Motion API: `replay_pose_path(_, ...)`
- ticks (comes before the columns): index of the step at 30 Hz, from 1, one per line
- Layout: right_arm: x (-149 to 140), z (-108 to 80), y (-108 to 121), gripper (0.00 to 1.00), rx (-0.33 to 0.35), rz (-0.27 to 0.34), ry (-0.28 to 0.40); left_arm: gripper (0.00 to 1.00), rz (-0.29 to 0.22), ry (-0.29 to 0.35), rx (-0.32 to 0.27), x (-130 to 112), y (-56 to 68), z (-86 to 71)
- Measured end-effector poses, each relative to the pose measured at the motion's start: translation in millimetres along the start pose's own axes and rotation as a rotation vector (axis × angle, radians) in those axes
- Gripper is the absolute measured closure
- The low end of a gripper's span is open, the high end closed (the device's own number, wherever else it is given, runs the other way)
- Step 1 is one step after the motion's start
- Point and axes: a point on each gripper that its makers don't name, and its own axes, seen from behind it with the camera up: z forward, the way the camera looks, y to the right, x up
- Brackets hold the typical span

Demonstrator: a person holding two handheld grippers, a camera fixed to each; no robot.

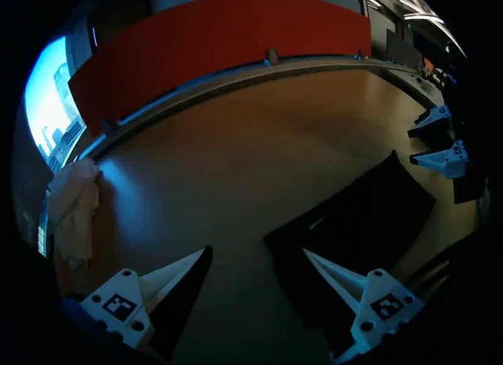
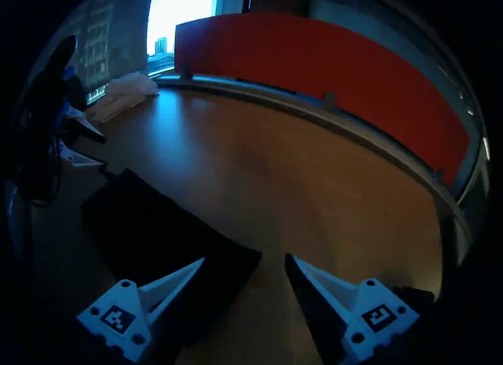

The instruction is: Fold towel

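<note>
In the left gripper view, the left gripper (image 1: 256,255) hangs low over the desk (image 1: 207,176). Its jaws are spread wide with nothing between them. One finger stands over bare wood and the other over the near corner of the towel (image 1: 364,214). The towel is dark and lies flat on the desk as a long rectangle running obliquely away towards the right. Just past its far corner, at the right edge of this view, is the right gripper (image 1: 414,140). Its two white fingers are apart, and I cannot tell whether they touch the cloth.

In the right gripper view, the right gripper (image 2: 245,261) is also low over the desk (image 2: 302,195), jaws wide open and empty. One finger is above the towel's (image 2: 157,233) near corner, the other above bare wood. At the towel's far end, towards the left, the left gripper (image 2: 100,152) shows small, its fingers parted.

Farther off, a heap of pale cloths (image 1: 72,208) (image 2: 129,88) lies near the desk's far edge, well apart from the towel. A red partition (image 1: 220,44) (image 2: 327,70) runs along the back of the desk. Beside it is a bright window (image 1: 50,101) (image 2: 182,13) with buildings outside.
</note>
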Motion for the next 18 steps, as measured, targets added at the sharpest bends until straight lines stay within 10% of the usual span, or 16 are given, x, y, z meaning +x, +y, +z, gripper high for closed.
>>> replay_pose_path(18, -10, -23.6, -16, 0.12, 0.002, 0.002, 0.001, 0.05, -0.024, 0.017, 0.011, -11, -2.4, -28.0)
